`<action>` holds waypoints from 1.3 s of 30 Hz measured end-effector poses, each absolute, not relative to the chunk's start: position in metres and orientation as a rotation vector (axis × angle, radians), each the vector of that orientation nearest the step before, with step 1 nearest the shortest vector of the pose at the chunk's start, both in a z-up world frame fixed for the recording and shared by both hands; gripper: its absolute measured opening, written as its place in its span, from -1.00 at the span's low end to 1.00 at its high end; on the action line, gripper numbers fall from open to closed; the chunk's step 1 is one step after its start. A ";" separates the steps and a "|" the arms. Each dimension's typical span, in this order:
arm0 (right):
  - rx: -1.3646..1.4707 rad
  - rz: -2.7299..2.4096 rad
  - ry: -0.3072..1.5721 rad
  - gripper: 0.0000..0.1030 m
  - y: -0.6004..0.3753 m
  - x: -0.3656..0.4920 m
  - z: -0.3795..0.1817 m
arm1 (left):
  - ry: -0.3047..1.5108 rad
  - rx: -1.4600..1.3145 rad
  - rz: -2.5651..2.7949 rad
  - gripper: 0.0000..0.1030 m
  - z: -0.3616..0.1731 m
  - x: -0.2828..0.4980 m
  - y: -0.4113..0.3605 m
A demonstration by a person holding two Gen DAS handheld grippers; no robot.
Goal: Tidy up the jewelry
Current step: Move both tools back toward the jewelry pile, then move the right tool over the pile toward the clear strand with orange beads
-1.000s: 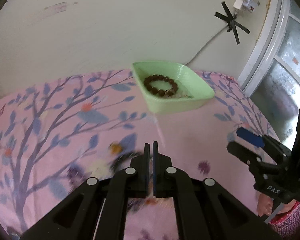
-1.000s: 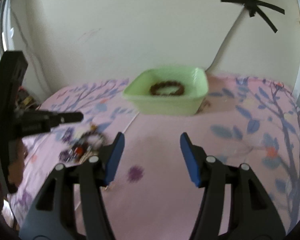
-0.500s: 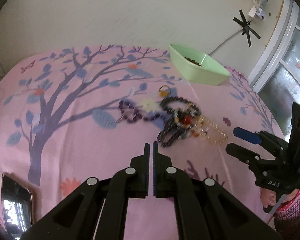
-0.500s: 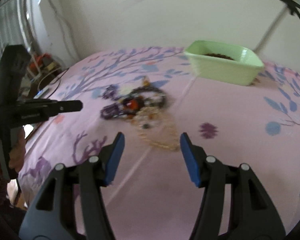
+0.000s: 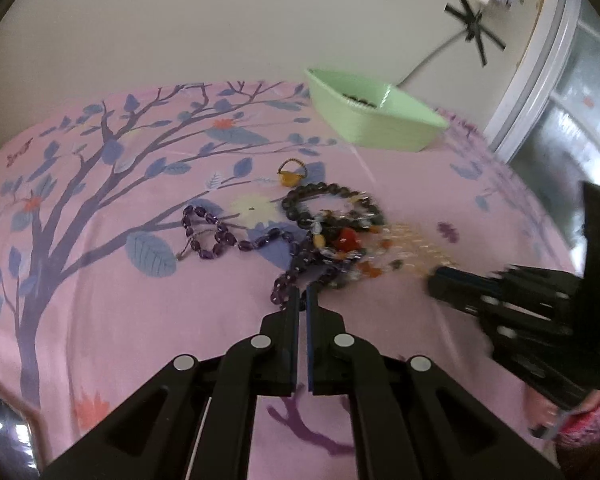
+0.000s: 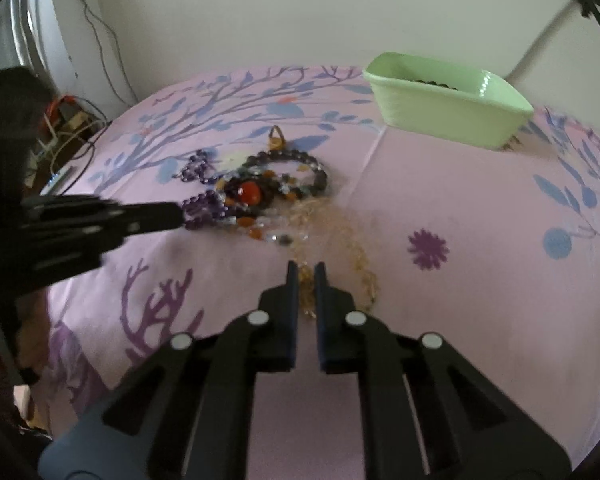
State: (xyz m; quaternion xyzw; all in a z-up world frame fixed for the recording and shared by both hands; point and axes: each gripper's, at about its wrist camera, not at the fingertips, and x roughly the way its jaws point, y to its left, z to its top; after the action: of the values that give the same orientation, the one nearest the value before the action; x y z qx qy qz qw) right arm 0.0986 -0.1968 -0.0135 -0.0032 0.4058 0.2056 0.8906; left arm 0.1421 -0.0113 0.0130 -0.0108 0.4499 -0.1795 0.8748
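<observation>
The right gripper [image 6: 306, 270] has just been closing; its fingers clamp the blurred yellow bead necklace [image 6: 356, 256]. The left gripper [image 5: 303, 294], fingers together, touches the purple bead strand [image 5: 288, 280]. The green tray [image 5: 376, 124] near the counter's far edge hides most of its beads.

A home, likely a bedroom: a pink tree-print sheet [image 5: 100, 300] fills the lower frame, a plain wall [image 5: 220, 20] with a taped cable [image 5: 470, 20] above, window frame [image 5: 540, 72] upper right.

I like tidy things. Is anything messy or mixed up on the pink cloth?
Yes. The jewelry pile is tangled: purple beads, a dark bead bracelet and a yellow chain overlap on the cloth, outside the green tray. The right gripper has just closed on the chain.
</observation>
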 end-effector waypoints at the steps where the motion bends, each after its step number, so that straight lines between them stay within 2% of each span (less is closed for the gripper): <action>1: 0.007 0.429 0.842 -0.85 -0.199 0.096 -0.014 | 0.927 -0.022 -0.373 -1.00 0.013 0.143 -0.011; 9: 0.060 0.437 0.844 -0.85 -0.207 0.094 -0.016 | 0.896 -0.011 -0.492 -1.00 0.015 0.134 -0.016; 16: 0.065 0.482 0.829 -0.85 -0.206 0.086 -0.013 | 0.839 -0.079 -0.464 -1.00 0.039 0.099 0.024; 24: 0.170 0.919 0.927 -0.84 -0.185 0.035 -0.014 | 0.942 -0.143 -0.458 -1.00 0.030 0.097 0.032; 25: 0.152 0.917 0.906 -0.75 -0.184 0.031 -0.009 | 0.940 -0.159 -0.492 -1.00 0.030 0.097 0.028; 26: 0.142 0.903 0.885 -0.46 -0.186 0.030 -0.005 | 0.938 -0.172 -0.521 -1.00 0.031 0.096 0.023; 28: 0.153 0.856 0.825 -0.27 -0.198 0.035 0.008 | 0.928 -0.180 -0.555 -1.00 0.033 0.092 0.016; 32: 0.188 0.639 0.786 -0.27 -0.222 0.075 0.019 | 0.910 -0.164 -0.594 -1.00 0.036 0.075 0.002; 39: -0.023 0.474 0.850 -0.27 -0.184 0.140 -0.007 | 0.980 0.004 -0.554 -1.00 0.011 0.053 -0.029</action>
State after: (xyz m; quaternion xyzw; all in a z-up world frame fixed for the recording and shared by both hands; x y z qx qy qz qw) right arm 0.1404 -0.1843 -0.0072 -0.0109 0.4085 0.2278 0.8838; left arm 0.0525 -0.0295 0.0112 0.0017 0.4647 -0.2626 0.8456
